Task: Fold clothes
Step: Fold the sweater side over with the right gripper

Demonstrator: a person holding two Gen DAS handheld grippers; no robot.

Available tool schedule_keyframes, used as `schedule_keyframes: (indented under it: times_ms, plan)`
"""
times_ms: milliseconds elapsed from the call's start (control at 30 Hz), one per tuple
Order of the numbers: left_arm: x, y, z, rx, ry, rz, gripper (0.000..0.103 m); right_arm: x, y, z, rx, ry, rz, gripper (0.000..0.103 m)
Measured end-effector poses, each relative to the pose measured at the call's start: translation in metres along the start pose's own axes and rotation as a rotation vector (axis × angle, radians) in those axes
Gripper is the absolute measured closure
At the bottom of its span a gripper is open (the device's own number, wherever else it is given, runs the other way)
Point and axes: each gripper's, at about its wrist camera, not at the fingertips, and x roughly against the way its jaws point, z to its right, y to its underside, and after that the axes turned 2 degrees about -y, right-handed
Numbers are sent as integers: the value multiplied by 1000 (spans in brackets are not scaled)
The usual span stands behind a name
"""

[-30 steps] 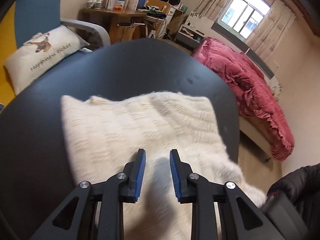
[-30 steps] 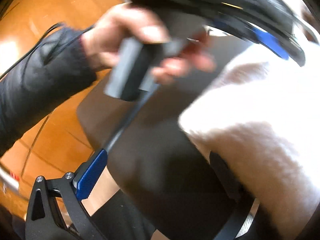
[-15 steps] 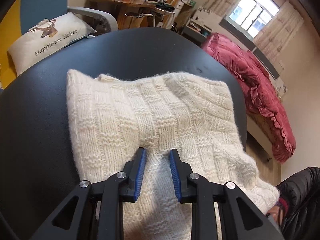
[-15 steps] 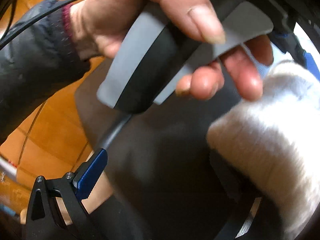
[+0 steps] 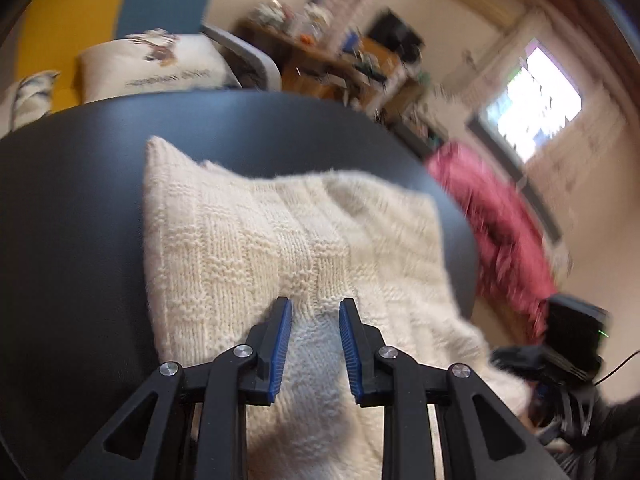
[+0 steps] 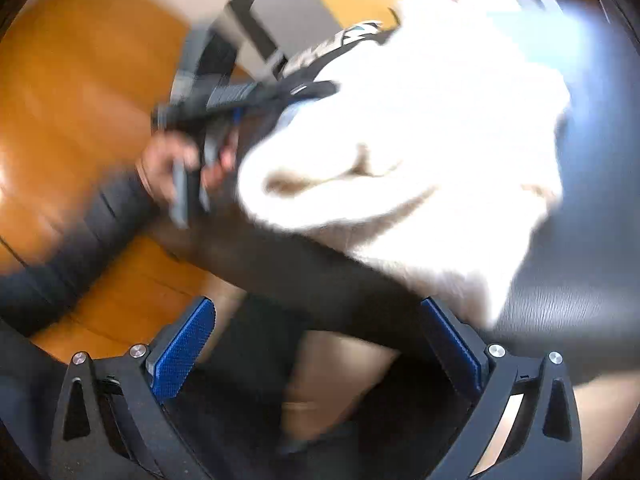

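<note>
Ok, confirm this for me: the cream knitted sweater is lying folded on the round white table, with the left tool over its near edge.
Not quite: the table is black, not white, as the left wrist view shows. The rest holds: the cream knitted sweater lies folded on that round table, and the left tool is over its near edge, fingers slightly apart.

You're in a lived-in bedroom at home: bed with a crumpled red quilt [image 5: 504, 236] far right under a curtained window [image 5: 536, 100]. Cluttered wooden desk [image 5: 320, 60] at the far wall, printed cushion [image 5: 156, 68] on a chair far left. Wood floor [image 6: 76, 92] under the round black table [image 5: 72, 216].
</note>
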Motion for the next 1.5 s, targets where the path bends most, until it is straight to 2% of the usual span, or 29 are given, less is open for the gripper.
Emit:
schedule_keyframes:
  times_ms: [67, 133, 233, 267, 367, 433, 467, 500, 533, 567, 700, 833, 900, 967, 1133, 1333, 1400, 1433, 1467, 1500]
  plan:
    - [17, 12, 5, 6, -2, 60, 78, 17, -7, 17, -81, -82, 43, 0]
    - [33, 30, 18, -61, -25, 79, 78, 25, -33, 35, -75, -137, 59, 0]
    - [51, 61, 35, -122, -32, 74, 78, 34, -65, 52, -95, -300, 84, 0]
    - [57, 70, 38, -118, -8, 75, 78, 37, -75, 56, -105, -338, 102, 0]
    - [73, 94, 40, -49, 121, 96, 78, 13, -111, 73, -187, -418, 165, 0]
    - [78, 108, 40, 12, 213, 107, 74, -19, -152, 94, -257, -442, 194, 0]
    - [78, 114, 42, 25, 230, 110, 74, -34, -171, 104, -292, -452, 208, 0]
    - [78, 119, 43, 38, 244, 116, 74, -36, -179, 114, -332, -426, 218, 0]
    - [74, 123, 43, 60, 265, 113, 73, -78, -177, 98, -353, -409, 232, 0]
    - [69, 128, 42, 84, 285, 99, 72, -97, -181, 80, -372, -400, 249, 0]
    - [53, 140, 46, 132, 314, 66, 68, -140, -180, 48, -356, -325, 301, 0]
    - [41, 136, 45, 143, 323, 57, 67, -128, -185, 48, -320, -259, 272, 0]
    - [39, 135, 46, 157, 314, 59, 67, -81, -173, 70, -309, -256, 243, 0]
    - [37, 134, 47, 170, 302, 65, 67, -66, -166, 83, -319, -241, 220, 0]
    - [34, 132, 50, 185, 311, 74, 66, -112, -183, 87, -303, -209, 107, 0]
    - [29, 133, 57, 194, 336, 78, 66, -121, -191, 90, -295, -216, 91, 1]
    - [30, 135, 57, 200, 336, 75, 66, -124, -194, 90, -298, -196, 98, 12]
    - [30, 135, 56, 203, 336, 75, 66, -125, -195, 94, -327, -172, 110, 37]
    - [29, 135, 56, 204, 333, 75, 66, -123, -195, 96, -335, -139, 107, 83]
    - [29, 135, 57, 204, 330, 74, 66, -122, -196, 98, -342, -107, 105, 83]
